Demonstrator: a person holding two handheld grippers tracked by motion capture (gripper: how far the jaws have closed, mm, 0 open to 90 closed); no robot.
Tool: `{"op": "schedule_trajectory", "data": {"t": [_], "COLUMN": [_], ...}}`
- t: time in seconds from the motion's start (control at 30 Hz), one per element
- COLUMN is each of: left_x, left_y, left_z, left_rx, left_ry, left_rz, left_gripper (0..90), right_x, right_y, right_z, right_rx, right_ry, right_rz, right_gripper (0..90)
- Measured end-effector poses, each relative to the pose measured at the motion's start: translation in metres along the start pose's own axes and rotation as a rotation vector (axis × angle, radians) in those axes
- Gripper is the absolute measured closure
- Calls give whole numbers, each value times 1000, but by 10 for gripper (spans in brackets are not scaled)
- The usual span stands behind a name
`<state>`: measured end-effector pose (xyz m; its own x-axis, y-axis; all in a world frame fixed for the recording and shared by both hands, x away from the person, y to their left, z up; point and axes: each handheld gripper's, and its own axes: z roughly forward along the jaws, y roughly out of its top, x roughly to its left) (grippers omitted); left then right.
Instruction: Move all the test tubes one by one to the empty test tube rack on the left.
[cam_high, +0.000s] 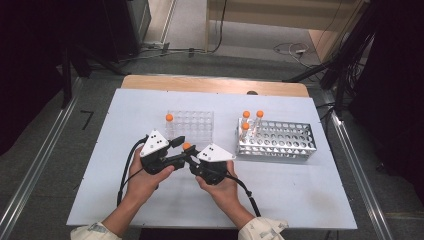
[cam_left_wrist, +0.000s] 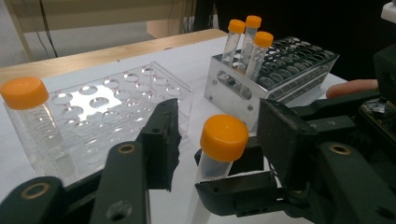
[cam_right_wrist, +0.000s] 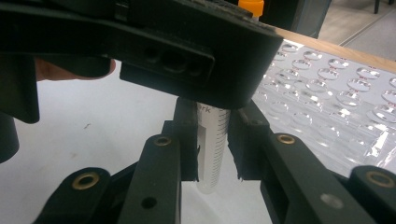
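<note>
A clear tube with an orange cap stands upright between the two grippers at the middle of the white board. My right gripper is shut on the tube's graduated body. In the left gripper view the orange cap sits between the jaws of my left gripper, with a gap on each side, so those jaws are open around it. Lower in that view, the right gripper's black jaws clamp the tube. From above, the left gripper and the right gripper meet tip to tip.
A clear plastic rack lies just behind the grippers, with one orange-capped tube at its left end. To the right stands a metal rack holding three capped tubes. The left gripper's body crosses the top of the right gripper view.
</note>
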<state>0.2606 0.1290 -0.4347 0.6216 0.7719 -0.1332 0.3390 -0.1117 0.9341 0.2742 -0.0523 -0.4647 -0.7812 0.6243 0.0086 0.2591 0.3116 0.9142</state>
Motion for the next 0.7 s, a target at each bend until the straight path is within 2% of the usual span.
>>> {"op": "schedule_trajectory", "data": {"t": [0.17,0.33,0.47,0.57,0.63,0.7], "left_x": [1,0,-2,-4,-5,-4], "left_y": [-1,-1,0,1,2,4], "left_z": [0,0,0,0,0,0], "left_rx": [0,1,-2,1,2,-3], "left_ry": [13,8,10,14,22,24], "left_rz": [11,22,36,61,69,66], "left_gripper": [616,694,710,714,715,715], "right_x": [-1,-2,-2,-3,-3,-5], "right_y": [0,0,0,0,1,1], "right_z": [0,-1,-2,-3,-4,-4], "right_rx": [-2,0,1,0,-8,0], "right_ry": [1,1,2,7,10,41], "right_rz": [4,7,8,8,15,39], "right_gripper": [716,717,716,707,648,567]}}
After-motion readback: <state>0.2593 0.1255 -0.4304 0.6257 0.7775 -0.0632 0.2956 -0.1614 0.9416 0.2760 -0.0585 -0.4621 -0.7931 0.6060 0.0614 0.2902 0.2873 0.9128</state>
